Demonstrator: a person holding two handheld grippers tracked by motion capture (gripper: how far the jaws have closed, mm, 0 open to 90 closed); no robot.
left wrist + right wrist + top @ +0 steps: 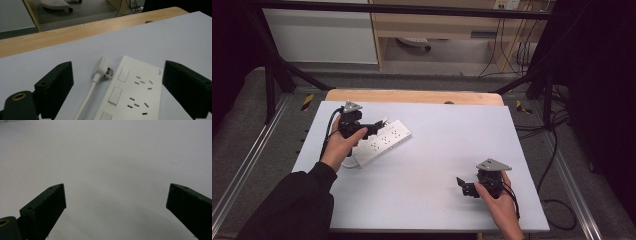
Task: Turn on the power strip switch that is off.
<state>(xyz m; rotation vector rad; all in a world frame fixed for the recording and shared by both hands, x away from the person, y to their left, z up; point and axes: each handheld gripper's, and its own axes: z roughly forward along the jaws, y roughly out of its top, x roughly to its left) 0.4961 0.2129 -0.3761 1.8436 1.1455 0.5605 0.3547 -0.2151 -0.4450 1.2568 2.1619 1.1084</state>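
Lighting is dim and even throughout, apparently from overhead. In the high view the white table top (427, 165) is the brightest area; both side margins fall to near black. Soft shadows lie beneath the left gripper (379, 123) and right gripper (460, 184). Resolution is low, with fine detail soft. In the left gripper view the power strip (135, 92) and its plug (103, 68) are reasonably sharp, without glare. In the right gripper view a broad, diffuse shadow darkens the surface between the jaws; the jaws themselves are slightly blurred.
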